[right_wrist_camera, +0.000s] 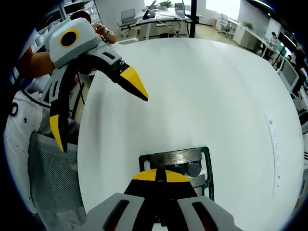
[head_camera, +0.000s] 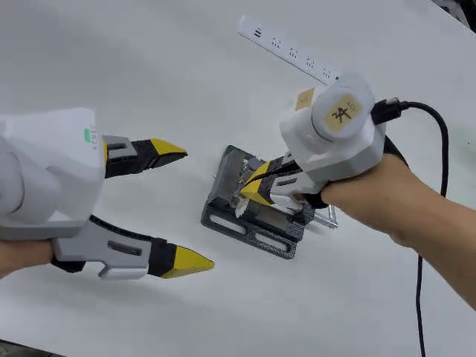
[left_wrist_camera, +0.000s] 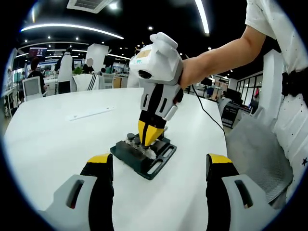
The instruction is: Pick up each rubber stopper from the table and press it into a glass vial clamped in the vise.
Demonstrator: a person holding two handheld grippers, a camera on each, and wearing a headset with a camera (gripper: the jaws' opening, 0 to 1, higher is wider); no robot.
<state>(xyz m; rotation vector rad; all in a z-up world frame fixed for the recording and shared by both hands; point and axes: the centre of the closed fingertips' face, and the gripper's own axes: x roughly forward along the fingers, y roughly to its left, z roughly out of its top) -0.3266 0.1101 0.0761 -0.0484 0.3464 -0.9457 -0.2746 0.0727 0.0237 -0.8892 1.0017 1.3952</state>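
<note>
A dark grey vise [head_camera: 245, 227] stands mid-table. My right gripper [head_camera: 253, 192] is shut, its yellow tips pressed down among the glass vials [head_camera: 242, 205] clamped in it; whatever lies under the tips is hidden. In the right gripper view the shut tips [right_wrist_camera: 158, 176] cover the vise [right_wrist_camera: 175, 158], beside a vial capped with a grey stopper [right_wrist_camera: 193, 169]. My left gripper [head_camera: 182, 207] hangs open to the left of the vise, holding nothing. Its own view shows its open jaws [left_wrist_camera: 159, 161], the vise [left_wrist_camera: 144, 166], a stoppered vial [left_wrist_camera: 130, 137] and the right gripper [left_wrist_camera: 150, 134].
A white power strip [head_camera: 290, 52] lies at the far edge of the white table [head_camera: 149, 67]. A black cable [head_camera: 439, 141] runs off the right gripper to the right. Chairs and office desks stand beyond the table edge.
</note>
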